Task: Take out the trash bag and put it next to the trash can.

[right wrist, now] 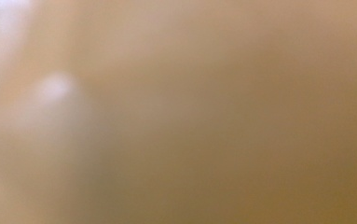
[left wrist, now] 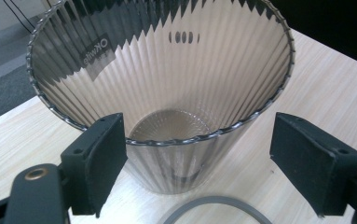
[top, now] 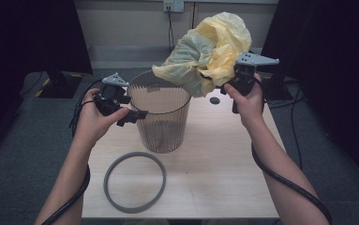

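The right gripper is raised above the bench, its jaws pressed nearly together on a crumpled yellow plastic bag that billows up and to the left, over the far rim of the ribbed translucent bin. In the right gripper view the bag is a yellowish blur right against the lens. The left gripper sits just beside the bin's near-left wall; in the left gripper view its jaws are spread wide, one to each side of the bin, pinching nothing. The bin stands upright near the middle of the bench. A grey ring lies flat on the bench in front of the bin, apart from it
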Demonstrator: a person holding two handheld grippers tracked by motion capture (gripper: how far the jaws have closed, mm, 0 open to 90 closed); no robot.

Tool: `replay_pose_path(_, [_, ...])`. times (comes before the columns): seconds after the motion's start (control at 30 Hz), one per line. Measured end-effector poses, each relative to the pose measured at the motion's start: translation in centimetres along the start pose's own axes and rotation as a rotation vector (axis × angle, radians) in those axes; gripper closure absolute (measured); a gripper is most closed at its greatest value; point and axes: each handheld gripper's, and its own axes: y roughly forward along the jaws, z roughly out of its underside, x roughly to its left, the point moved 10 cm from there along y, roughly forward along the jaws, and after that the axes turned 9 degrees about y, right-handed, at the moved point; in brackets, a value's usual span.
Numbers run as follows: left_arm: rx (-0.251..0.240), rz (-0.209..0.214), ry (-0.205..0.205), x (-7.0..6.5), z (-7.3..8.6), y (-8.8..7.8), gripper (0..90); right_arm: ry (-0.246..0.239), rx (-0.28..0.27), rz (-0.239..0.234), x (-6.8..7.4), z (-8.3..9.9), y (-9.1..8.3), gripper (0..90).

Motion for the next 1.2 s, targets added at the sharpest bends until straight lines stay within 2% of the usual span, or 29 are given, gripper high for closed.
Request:
replay_pose_path(0.13, [-0.005,-0.006,-0.004,-0.1,0.1,-0.1,18.0,0.016,-0.007,0.018,-0.9,0.2,-1.1,84.2])
replay_pose_path(0.4, [0.011,-0.008,-0.024,0.2,1.8,-0.1,17.8,0.019,-0.010,0.061,-2.3,1.0,-2.4,84.1])
replay_pose_path(0.77, [0.021,-0.007,-0.039,0.0,3.7,-0.4,17.8,0.014,-0.004,0.104,-3.2,2.5,-3.1,83.9])
replay_pose_path(1.07, [0.031,0.007,-0.058,-0.6,5.5,0.2,18.8,0.020,-0.014,0.154,-4.5,3.7,-4.7,83.7])
replay_pose_path(1.2, [0.031,0.009,-0.068,-0.7,6.4,0.5,18.7,0.023,0.007,0.164,-5.1,4.8,-5.2,83.5])
